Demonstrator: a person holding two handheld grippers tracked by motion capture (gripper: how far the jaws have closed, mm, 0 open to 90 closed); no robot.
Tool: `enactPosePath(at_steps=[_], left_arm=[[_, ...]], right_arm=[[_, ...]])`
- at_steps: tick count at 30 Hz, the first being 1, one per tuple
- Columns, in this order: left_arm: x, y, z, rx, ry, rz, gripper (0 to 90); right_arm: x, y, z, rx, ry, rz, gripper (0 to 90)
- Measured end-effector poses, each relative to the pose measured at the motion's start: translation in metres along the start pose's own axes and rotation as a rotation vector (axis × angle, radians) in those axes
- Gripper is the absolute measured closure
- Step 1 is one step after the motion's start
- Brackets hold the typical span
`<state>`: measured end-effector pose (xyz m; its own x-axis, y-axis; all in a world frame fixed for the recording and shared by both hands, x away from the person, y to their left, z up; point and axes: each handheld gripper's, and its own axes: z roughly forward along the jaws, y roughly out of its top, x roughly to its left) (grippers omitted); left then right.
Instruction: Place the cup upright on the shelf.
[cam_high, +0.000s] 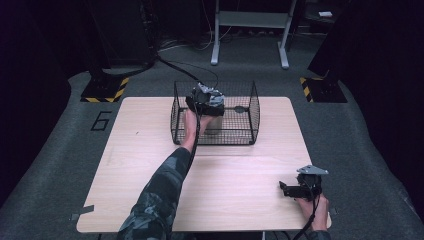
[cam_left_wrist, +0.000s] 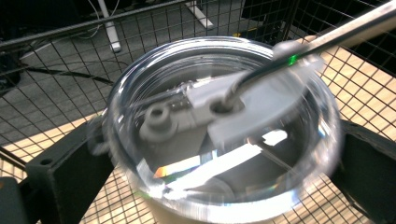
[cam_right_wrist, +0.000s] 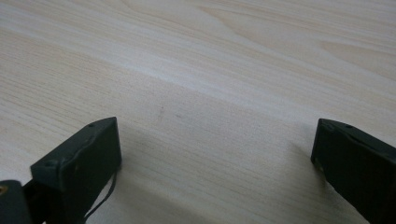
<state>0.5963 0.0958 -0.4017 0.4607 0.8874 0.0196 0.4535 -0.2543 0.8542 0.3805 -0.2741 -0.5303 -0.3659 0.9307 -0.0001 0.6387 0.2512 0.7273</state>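
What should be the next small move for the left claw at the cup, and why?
Probably lift the cup straight up. The left claw has a jaw on each side of it, apparently gripping below the clear lid, and it sits inside the wire basket, whose walls block any sideways exit.

Brightly lit from overhead at centre frame, pale wooden surface (cam_high: 225, 175) glowing against a dim, near-black surround. Soft, low-resolution high view. Motion blur and white glare streaks across the clear lid (cam_left_wrist: 219, 130) in the left gripper view. Soft shadows under blurred jaws in the right gripper view.
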Motion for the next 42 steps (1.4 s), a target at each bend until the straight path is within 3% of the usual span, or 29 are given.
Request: enactPosePath(at_steps=[6, 13, 20, 30, 42], left_arm=[[0.002, 0.003, -0.011, 0.033, -0.047, -0.013, 0.0], [0.005, 0.005, -0.025, 0.085, -0.079, 0.015, 0.1], [0.004, 0.007, -0.045, 0.076, -0.109, 0.020, 0.1], [0.002, 0.005, -0.082, 0.066, -0.149, 0.073, 0.1], [0.012, -0.018, -0.127, 0.092, -0.182, 0.133, 0.1]], right_arm=[[0.000, 0.000, 0.000, -0.001, 0.000, 0.000, 1.1], [0.000, 0.000, 0.000, -0.002, 0.000, 0.001, 1.1], [0.000, 0.000, -0.001, 0.011, 0.001, -0.005, 1.1], [-0.001, 0.000, 0.000, 0.000, 0.000, -0.007, 1.1], [0.000, 0.000, 0.000, 0.006, 0.000, 0.005, 1.1]])
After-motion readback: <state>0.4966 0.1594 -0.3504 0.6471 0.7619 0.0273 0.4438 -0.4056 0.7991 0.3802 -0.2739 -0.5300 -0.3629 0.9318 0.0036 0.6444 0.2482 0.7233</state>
